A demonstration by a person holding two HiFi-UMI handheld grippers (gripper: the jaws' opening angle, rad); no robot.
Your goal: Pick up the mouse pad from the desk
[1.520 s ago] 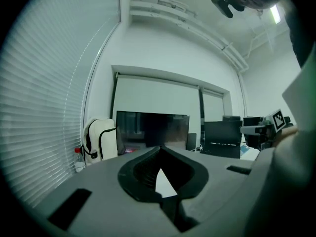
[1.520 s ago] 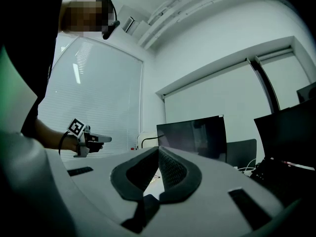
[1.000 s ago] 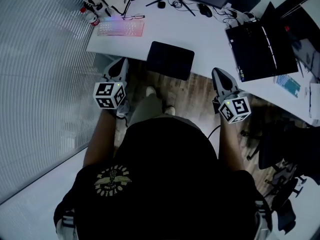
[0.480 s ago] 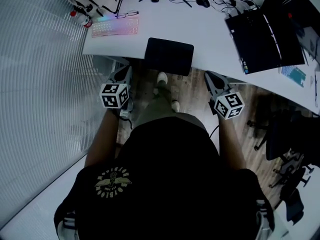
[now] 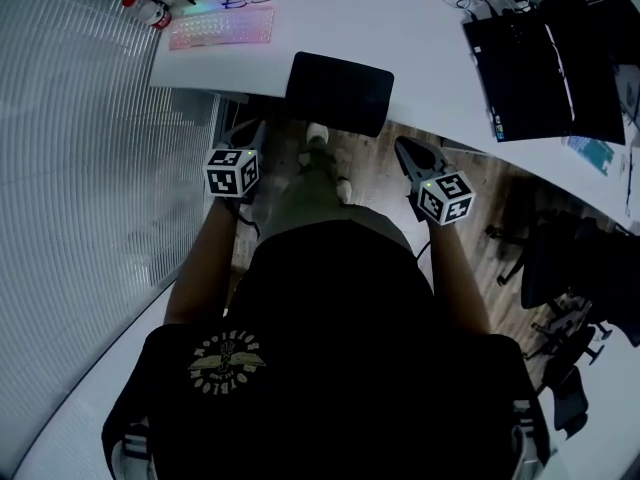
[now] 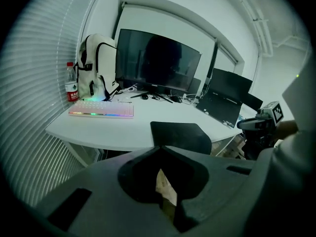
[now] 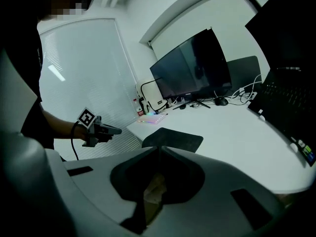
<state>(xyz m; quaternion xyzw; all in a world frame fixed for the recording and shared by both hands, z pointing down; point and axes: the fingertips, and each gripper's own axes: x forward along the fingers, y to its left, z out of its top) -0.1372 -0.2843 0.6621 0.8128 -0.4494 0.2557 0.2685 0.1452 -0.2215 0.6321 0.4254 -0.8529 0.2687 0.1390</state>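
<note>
Before desk (image 5: 430,68): left gripper (image 5: 253,133), right gripper (image 5: 402,148) down-tilted

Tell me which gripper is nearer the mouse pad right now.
Right, narrowly. The right gripper sits just off the near right corner of the mouse pad; the left gripper is a little further off its near left corner. Both are shut and neither touches it.

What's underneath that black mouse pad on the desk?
The mouse pad lies on the white desk, its near edge overhanging the wooden floor. Anything flat beneath it is covered.
</note>
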